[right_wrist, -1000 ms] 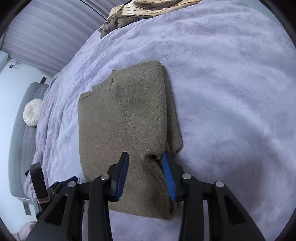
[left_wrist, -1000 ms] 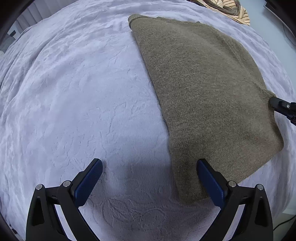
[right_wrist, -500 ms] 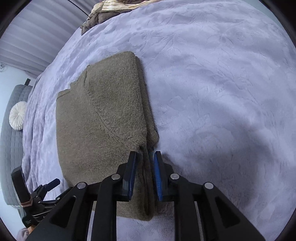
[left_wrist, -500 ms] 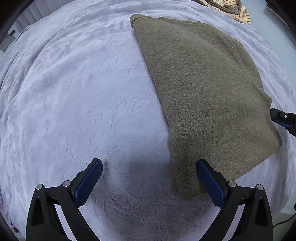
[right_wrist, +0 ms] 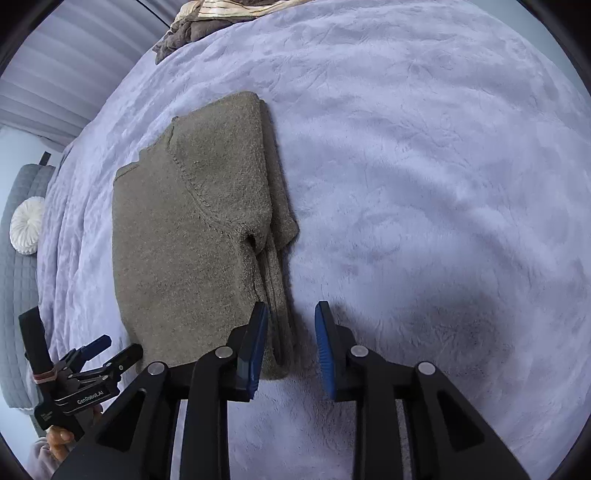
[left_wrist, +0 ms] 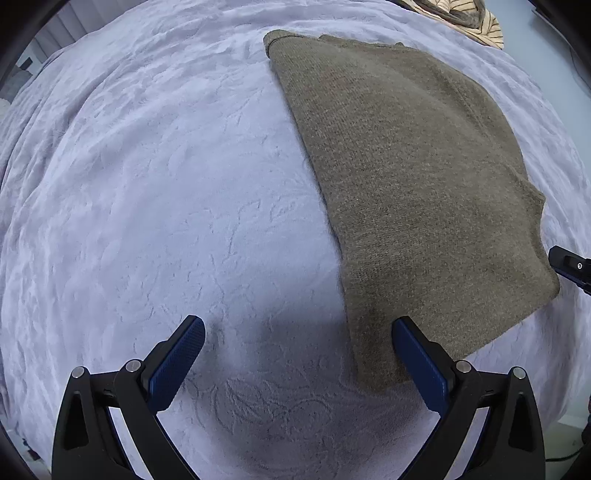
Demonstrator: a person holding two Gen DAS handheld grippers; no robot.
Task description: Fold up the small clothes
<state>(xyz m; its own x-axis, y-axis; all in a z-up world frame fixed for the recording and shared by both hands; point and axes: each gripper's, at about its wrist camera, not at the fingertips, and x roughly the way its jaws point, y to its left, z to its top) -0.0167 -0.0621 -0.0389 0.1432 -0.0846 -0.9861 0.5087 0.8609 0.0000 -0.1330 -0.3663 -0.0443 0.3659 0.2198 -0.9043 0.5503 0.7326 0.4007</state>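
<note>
**Olive knit lies folded on the lavender blanket**

Olive-brown and fuzzy, the small sweater rests flat on a plush lavender blanket with a leafy embossed pattern. It is folded: one side panel and a sleeve lie turned over the body, so a thick stacked edge runs along the side nearest the right gripper.

That gripper's jaws are opening. The folded edge of the sweater lies between the two blue pads, close against the left one, but the pads are not pressing on it; the right pad hangs over bare blanket.

The left gripper points down at the blanket with its jaws spread wide. Its right pad sits over the near corner of the sweater, its left pad over bare blanket, and nothing is pinched between them. In the right wrist view this gripper shows at the lower left edge, with a bit of the person's hand beneath it.

No box, basket or bin appears in either view. At the far edge of the blanket lies a heap of other clothes, striped cream and brown. A grey quilted headboard with a round white cushion stands beyond the blanket's side.
</note>
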